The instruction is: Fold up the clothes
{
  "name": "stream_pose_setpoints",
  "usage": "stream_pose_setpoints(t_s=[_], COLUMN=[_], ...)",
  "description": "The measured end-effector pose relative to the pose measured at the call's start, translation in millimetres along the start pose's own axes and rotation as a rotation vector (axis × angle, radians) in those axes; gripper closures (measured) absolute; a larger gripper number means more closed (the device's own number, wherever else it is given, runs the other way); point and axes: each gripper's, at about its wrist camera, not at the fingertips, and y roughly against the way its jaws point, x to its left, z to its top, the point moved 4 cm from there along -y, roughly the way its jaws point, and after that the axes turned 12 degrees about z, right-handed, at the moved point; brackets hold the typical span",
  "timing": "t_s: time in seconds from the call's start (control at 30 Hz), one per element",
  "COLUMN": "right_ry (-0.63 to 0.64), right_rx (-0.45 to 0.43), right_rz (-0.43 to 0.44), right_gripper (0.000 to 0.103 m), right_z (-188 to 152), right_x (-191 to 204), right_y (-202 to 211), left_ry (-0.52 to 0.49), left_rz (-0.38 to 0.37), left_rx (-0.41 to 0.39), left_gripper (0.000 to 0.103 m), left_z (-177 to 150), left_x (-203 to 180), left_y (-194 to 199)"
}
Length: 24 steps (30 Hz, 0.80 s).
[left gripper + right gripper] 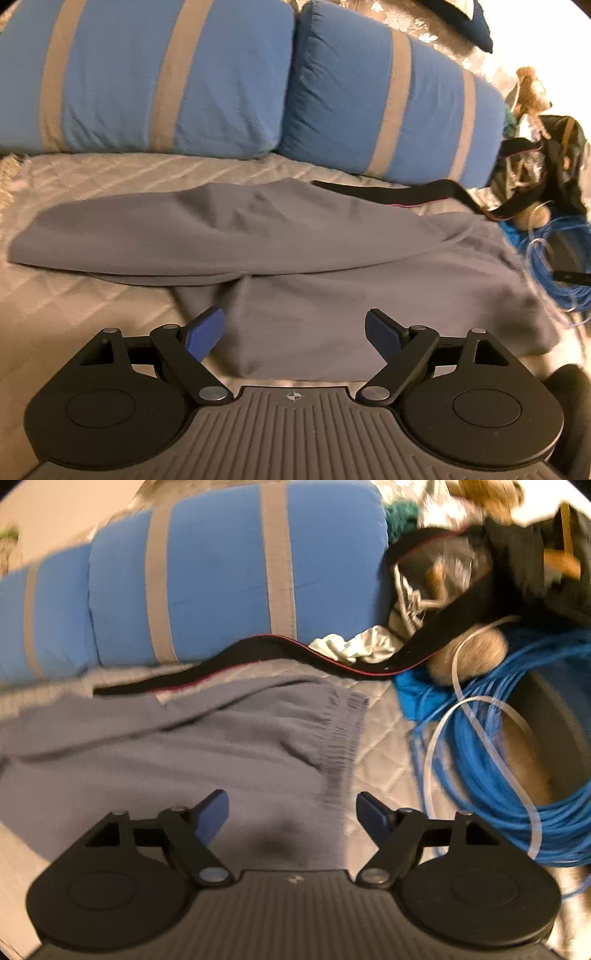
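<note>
Grey trousers [236, 236] lie on a quilted cream bedspread [92, 173], one leg folded across to the left over the rest. In the right wrist view the same grey trousers [207, 746] show their gathered waistband [343, 734] at the right. My left gripper [294, 332] hovers open above the near part of the cloth, nothing between its blue pads. Above the cloth near the waistband, my right gripper [292, 814] is open too, its jaws wide apart and empty.
Two blue pillows with grey stripes [155, 74] [388, 103] line the back of the bed. A black strap [258, 653] crosses behind the trousers. A coil of blue cable [498, 746], a dark bag [546, 162] and a plush toy [528, 88] crowd the right side.
</note>
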Motion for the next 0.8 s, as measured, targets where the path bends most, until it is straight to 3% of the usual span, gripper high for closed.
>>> stream_pose_setpoints(t_s=[0.3, 0.43, 0.6, 0.8], right_ry=[0.289, 0.372, 0.341, 0.252], right_rx=[0.035, 0.049, 0.029, -0.032], right_rz=[-0.011, -0.014, -0.017, 0.078], right_gripper=[0.008, 0.005, 0.004, 0.003], right_z=[-35.5, -49.8, -53.3, -50.7], right_x=[43.2, 53.5, 63.1, 94.9], right_y=[40.5, 48.6, 51.1, 53.6], left_ry=[0.010, 0.033, 0.103, 0.073], left_rz=[0.127, 0.121, 0.069, 0.160], left_rx=[0.025, 0.035, 0.037, -0.006], left_gripper=[0.019, 0.020, 0.019, 0.020], left_z=[-21.2, -23.4, -14.0, -2.0], left_x=[36.0, 40.9, 46.1, 60.5], left_y=[-28.4, -36.7, -34.5, -41.0])
